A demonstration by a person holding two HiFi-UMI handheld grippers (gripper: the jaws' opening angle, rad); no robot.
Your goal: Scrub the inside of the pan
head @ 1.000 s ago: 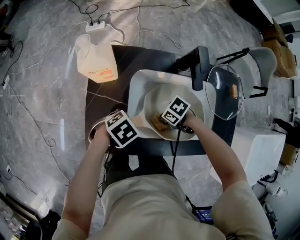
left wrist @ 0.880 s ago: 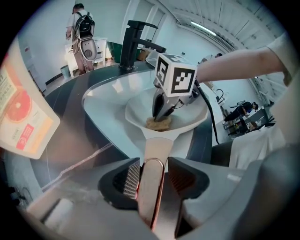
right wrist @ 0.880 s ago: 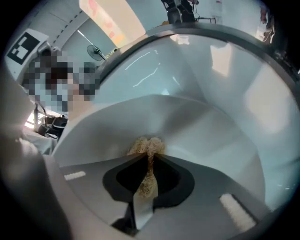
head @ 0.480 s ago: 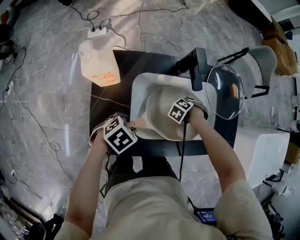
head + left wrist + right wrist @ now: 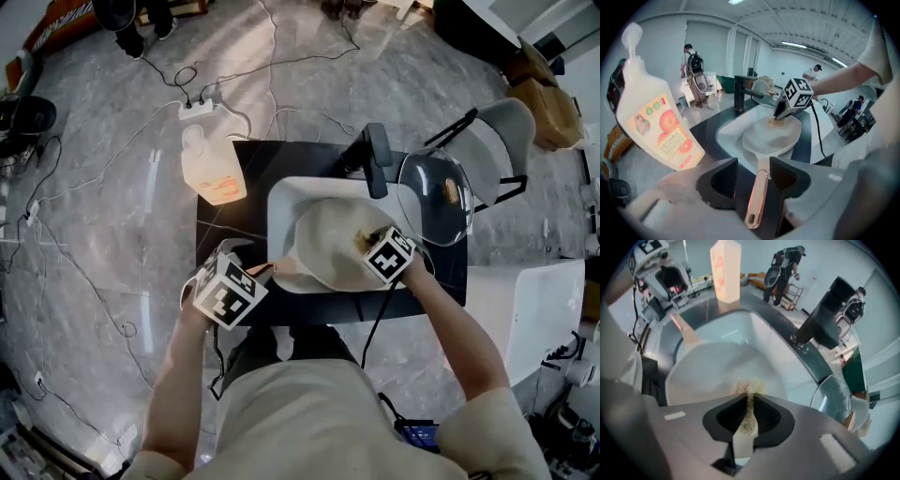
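Task item: cream pan (image 5: pixel 328 248) sits in the white sink (image 5: pixel 281 202), rose-gold handle (image 5: pixel 757 197) pointing to 8 o'clock.
Right hand: right gripper (image 5: pixel 749 399) jaws pinched tight on a thin tan scrub pad (image 5: pixel 748 386), over the pan's 3 o'clock side; contact with the pan unclear.
Left hand: left gripper (image 5: pixel 753 163) jaws wide, just been opening; handle lies between them, pads clear of it.
Around: faucet (image 5: pixel 373 157) at 12 o'clock; glass lid (image 5: pixel 436 208) at 2; detergent bottle (image 5: pixel 214 169) at 10, on the dark counter (image 5: pixel 220 239).

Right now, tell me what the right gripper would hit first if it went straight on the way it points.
The pan: the right gripper, shut on the scrub pad, points down into it. The pad would likely touch the pan first; depth is unclear.
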